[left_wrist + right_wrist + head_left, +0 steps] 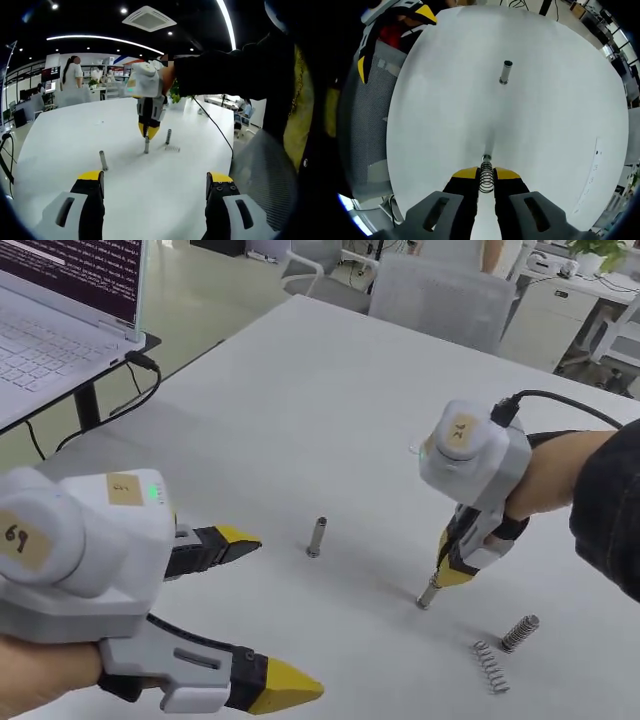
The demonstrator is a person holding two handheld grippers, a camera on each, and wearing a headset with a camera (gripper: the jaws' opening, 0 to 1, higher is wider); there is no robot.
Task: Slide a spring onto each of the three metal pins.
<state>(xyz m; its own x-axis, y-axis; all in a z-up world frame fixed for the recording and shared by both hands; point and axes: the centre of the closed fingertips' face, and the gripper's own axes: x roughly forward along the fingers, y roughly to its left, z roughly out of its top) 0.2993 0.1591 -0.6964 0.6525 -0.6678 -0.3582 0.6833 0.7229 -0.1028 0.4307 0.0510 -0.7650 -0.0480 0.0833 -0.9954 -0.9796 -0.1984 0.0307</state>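
Note:
My right gripper (447, 580) (486, 176) is shut on a spring (486, 180), held over a metal pin (428, 595) (486, 159) that stands on the white table (330, 420). The pin's top sits at the spring's lower end. A second bare pin (317, 537) (103, 160) (505, 71) stands upright to the left. One loose spring (490, 665) (172, 148) lies flat near the right gripper. Beside it another spring (520, 632) (168, 136) stands up; whether a pin is inside it I cannot tell. My left gripper (262, 610) (155, 177) is open and holds nothing.
An open laptop (60, 310) sits on a stand at the far left with cables hanging. A mesh chair (440, 300) stands at the table's far edge. A person (72, 75) stands by desks in the background.

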